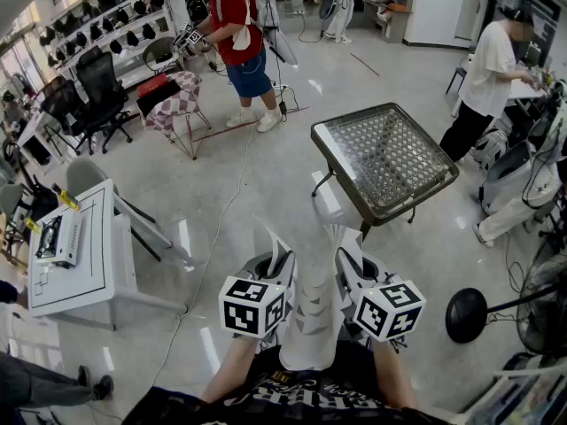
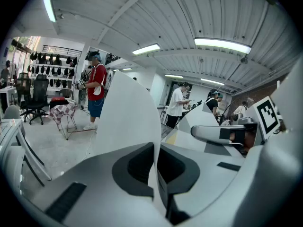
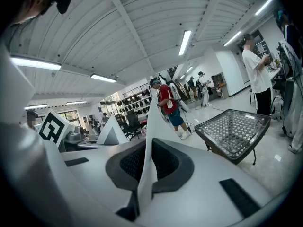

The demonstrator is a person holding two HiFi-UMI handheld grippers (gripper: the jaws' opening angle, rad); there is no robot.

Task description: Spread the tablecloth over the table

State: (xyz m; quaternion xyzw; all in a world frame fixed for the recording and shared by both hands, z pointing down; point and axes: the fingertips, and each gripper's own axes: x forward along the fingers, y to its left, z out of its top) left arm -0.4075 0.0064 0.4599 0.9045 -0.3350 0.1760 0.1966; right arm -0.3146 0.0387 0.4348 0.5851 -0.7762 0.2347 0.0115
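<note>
The white and grey tablecloth [image 1: 312, 326] hangs bunched between my two grippers, close to my body. My left gripper [image 1: 282, 262] is shut on one edge of it, and the cloth [image 2: 130, 112] rises as a white sheet from between the pads [image 2: 142, 167]. My right gripper [image 1: 342, 253] is shut on another edge, with the cloth [image 3: 156, 122] pinched upright in its jaws. Both grippers sit side by side. The square table [image 1: 385, 153] with a patterned glass top and dark frame stands ahead and to the right, bare; it also shows in the right gripper view as the table [image 3: 234, 129].
A white desk [image 1: 75, 255] stands at the left, with office chairs [image 1: 93, 91] behind it. A person in a red shirt [image 1: 239, 34] stands by a checked stool [image 1: 177, 96]. A person in white [image 1: 492, 78] is at the far right. A black fan base [image 1: 467, 315] lies right.
</note>
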